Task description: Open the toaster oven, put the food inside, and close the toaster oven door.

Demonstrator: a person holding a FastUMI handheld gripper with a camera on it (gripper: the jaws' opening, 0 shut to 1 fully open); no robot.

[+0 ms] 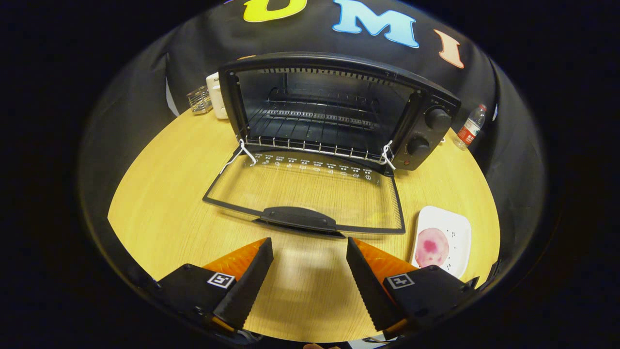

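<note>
A black toaster oven (334,109) stands at the back of the round wooden table (164,213), its glass door (310,194) folded down flat toward me with the black handle (296,218) nearest. Inside, a wire rack (315,145) sits at the front of the dark cavity. A pink round slice of food (431,246) lies on a white plate (453,228) to the right of the door, just beyond my right finger. My gripper (309,249) is open, with only bare tabletop between its fingers, a little short of the door handle.
A white appliance (216,94) and a small clear holder (199,100) stand left of the oven at the back. A plastic water bottle (471,127) stands behind the oven's right side, past its two knobs (428,131).
</note>
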